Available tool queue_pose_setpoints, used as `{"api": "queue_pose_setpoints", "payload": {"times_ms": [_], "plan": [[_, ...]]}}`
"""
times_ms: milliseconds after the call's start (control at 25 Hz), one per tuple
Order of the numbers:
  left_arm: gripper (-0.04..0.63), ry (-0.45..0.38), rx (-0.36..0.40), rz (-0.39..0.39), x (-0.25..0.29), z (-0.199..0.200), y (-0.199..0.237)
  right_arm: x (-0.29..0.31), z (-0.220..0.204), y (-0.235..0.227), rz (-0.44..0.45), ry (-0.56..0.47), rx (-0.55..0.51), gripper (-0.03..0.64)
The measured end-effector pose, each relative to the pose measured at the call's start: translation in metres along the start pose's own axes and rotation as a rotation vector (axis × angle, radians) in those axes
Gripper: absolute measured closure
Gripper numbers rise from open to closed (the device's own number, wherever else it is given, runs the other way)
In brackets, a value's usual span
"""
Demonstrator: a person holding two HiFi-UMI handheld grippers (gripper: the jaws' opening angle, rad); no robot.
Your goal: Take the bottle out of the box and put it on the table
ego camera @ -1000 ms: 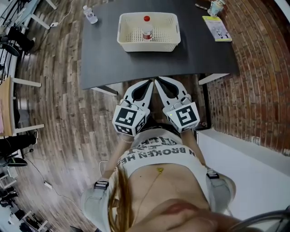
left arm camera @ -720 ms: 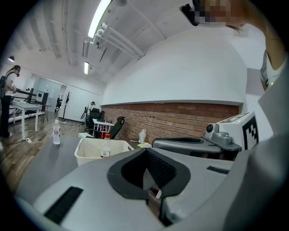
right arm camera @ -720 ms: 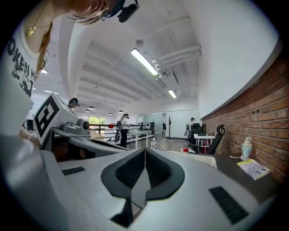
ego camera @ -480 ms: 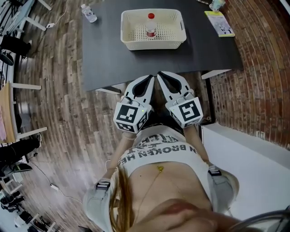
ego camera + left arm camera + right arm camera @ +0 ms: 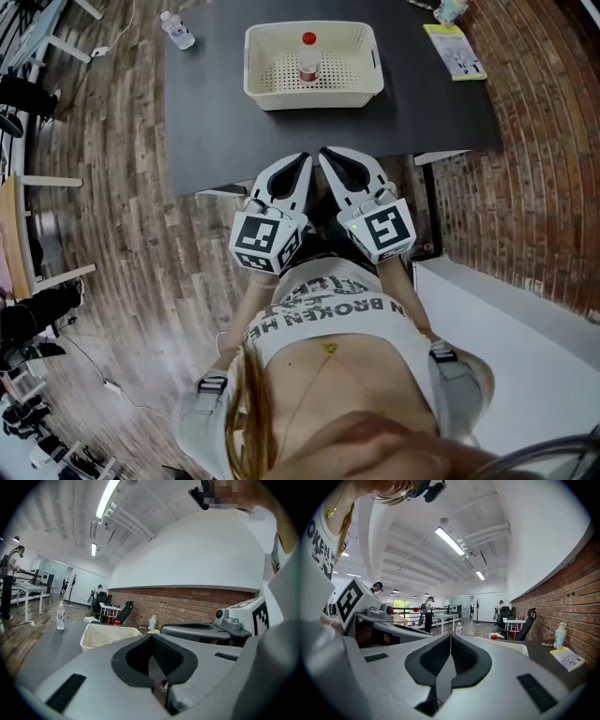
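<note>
A clear bottle with a red cap (image 5: pixel 307 62) stands upright inside a cream perforated box (image 5: pixel 361 89) on the dark table (image 5: pixel 216 122). The same bottle (image 5: pixel 115 631) shows in its box (image 5: pixel 101 637) in the left gripper view; only its red cap (image 5: pixel 494 637) rises above the box rim in the right gripper view. My left gripper (image 5: pixel 307 156) and right gripper (image 5: pixel 323 152) are held side by side close to my body, near the table's front edge, well short of the box. Both are shut with nothing between the jaws.
A second clear bottle (image 5: pixel 176 30) stands at the table's far left corner. A yellow-green booklet (image 5: pixel 454 52) and a small container (image 5: pixel 448 9) lie at the far right. A brick wall runs along the right; chairs and desks stand to the left on the wooden floor.
Both grippers have kept together and shifted a little towards the table, and the head view has shifted slightly. The jaws stay shut and the bottle stays in the box.
</note>
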State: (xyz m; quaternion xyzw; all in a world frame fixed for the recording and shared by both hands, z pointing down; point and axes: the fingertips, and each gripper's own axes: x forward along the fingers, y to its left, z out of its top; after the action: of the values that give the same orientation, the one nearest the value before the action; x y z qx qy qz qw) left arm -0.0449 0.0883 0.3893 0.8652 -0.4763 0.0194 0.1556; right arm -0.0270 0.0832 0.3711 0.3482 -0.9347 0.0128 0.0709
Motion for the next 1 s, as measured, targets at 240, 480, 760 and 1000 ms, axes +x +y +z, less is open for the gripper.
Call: {"api": "queue_pose_setpoints", "payload": {"times_ms": [240, 480, 760, 1000], "plan": [[0.595, -0.007, 0.017, 0.019, 0.042, 0.016, 0.010, 0.019, 0.006, -0.041, 0.017, -0.018, -0.005, 0.607], [0.595, -0.016, 0.022, 0.053, 0.080, 0.033, 0.023, 0.042, 0.015, -0.077, 0.062, -0.029, -0.019, 0.607], [0.595, -0.025, 0.015, 0.102, 0.111, 0.045, 0.035, 0.059, 0.020, -0.113, 0.096, -0.038, -0.013, 0.607], [0.595, -0.029, 0.015, 0.130, 0.134, 0.050, 0.037, 0.066, 0.018, -0.136, 0.121, -0.029, 0.000, 0.607]]}}
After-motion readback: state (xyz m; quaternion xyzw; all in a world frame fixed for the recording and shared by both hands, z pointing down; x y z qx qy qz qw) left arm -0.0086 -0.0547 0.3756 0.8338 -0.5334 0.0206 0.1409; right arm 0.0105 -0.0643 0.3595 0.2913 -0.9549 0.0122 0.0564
